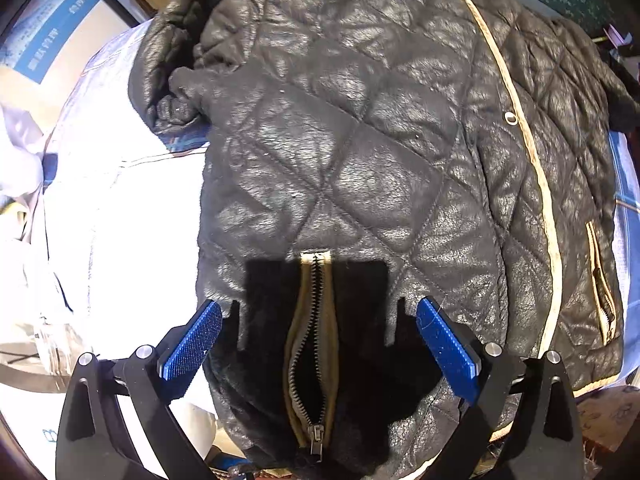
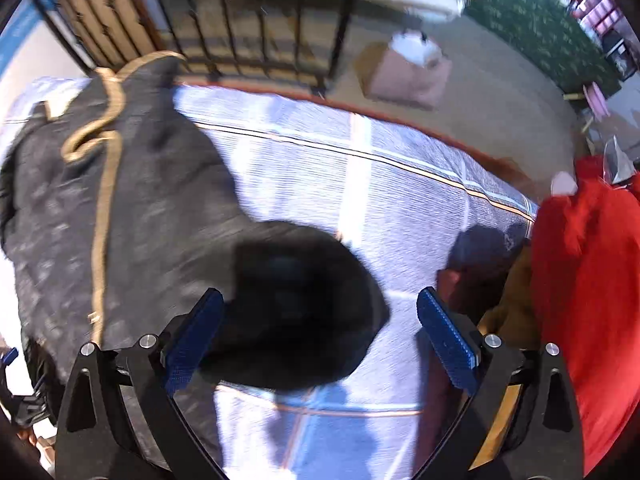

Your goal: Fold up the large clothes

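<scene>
My left tongs [image 1: 319, 344] and right tongs [image 2: 320, 340] gape wide, empty. Black quilted jacket [image 1: 360, 140] lies flat on the pale checked bedcover [image 2: 360, 184], probably a bed; red cloth [image 2: 588, 300] right, metal railing [image 2: 260, 40] far.

Both claws look identical from my end. Left claw [image 1: 319, 344]: two black angular arms, each with a teardrop-shaped cutout near its base, and blue pads [image 1: 191, 346] with fine knurled texture on the inner faces. Two round silver screw heads [image 1: 492, 348] per side at the linkage pivots. Right claw [image 2: 319, 344]: same black frame, same blue textured pads [image 2: 447, 346], same silver screws [image 2: 87, 349]. No cables or markings visible on either.
</scene>
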The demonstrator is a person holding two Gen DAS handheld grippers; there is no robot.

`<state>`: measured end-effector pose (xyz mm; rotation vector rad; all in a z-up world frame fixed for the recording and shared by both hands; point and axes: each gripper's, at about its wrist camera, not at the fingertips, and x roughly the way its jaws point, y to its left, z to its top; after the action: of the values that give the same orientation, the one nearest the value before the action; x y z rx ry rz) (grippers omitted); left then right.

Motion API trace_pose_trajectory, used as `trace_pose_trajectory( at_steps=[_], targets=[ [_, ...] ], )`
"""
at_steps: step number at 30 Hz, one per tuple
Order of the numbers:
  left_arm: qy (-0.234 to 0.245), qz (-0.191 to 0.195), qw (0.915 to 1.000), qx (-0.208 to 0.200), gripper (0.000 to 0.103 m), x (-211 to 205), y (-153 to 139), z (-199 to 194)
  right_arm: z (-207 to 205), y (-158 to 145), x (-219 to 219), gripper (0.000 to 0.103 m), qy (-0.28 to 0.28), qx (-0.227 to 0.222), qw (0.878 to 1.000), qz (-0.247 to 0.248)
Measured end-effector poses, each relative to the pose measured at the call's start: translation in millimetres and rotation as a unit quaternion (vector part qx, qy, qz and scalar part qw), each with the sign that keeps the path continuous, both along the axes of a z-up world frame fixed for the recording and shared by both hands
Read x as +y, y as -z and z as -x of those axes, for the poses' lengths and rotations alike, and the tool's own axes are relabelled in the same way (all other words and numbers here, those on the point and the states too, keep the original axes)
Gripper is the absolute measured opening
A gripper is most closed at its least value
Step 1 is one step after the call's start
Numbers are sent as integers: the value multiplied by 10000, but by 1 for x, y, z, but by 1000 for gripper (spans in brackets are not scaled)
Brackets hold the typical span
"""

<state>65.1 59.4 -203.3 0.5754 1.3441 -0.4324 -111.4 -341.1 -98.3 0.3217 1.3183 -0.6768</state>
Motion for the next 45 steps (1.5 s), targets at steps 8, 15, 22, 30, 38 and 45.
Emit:
trace_pose_trajectory(
  at_steps=[8,15,22,30,38,45],
  targets=[
    [-335,-253,9990,143,96,20,1,10,-8,87,-33,27,-365,1052,9936,-159],
    [17,-255,9997,17,96,12,-9,22,42,6,-20,12,477,-831,9949,307],
    [377,-44,9992,-103,96,-22,-24,26,116,-116,0,12,1309,-3227,9355,589],
    [676,-135,9976,52,96,-47,-15,42,110,8,37,23,769,-1115,9907,-101],
    [472,-159,9988,20,96,-26,-11,37,131,38,39,54,1453,-683,9861,-435],
    [298,-25,9995,76,96,-23,-13,32,119,6,39,59,1214,-805,9893,-61]
  ],
)
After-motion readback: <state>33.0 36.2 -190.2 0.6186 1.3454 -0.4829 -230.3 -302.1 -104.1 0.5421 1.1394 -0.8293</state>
